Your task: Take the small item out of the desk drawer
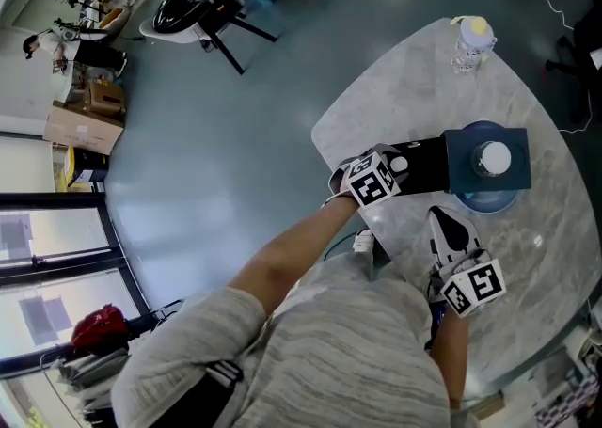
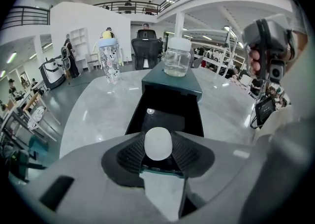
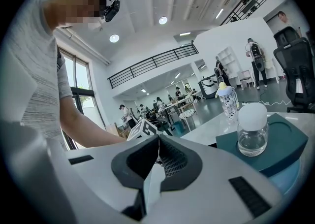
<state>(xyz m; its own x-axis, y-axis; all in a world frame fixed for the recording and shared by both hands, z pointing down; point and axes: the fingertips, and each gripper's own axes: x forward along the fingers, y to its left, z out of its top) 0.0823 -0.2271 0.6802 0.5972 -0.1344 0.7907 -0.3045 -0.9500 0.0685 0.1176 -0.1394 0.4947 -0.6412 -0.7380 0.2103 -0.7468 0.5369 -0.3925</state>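
Note:
A dark teal desk-drawer box [image 1: 463,161] stands on the marble table [image 1: 404,87], and its black drawer [image 1: 428,165] is pulled out toward me. My left gripper [image 1: 403,168] is at the drawer's near end. In the left gripper view a small white egg-shaped item [image 2: 158,143] sits between the ribbed pads, which press on both its sides, with the open drawer [image 2: 170,114] right behind it. My right gripper [image 1: 442,217] hovers over the table nearer to me, shut with nothing between its pads [image 3: 167,161].
A glass jar with a white lid [image 1: 492,159] stands on the box's top. A patterned baby bottle [image 1: 470,40] stands at the table's far edge. A blue round base [image 1: 484,200] shows under the box. A person's forearm [image 3: 83,129] reaches across the right gripper view.

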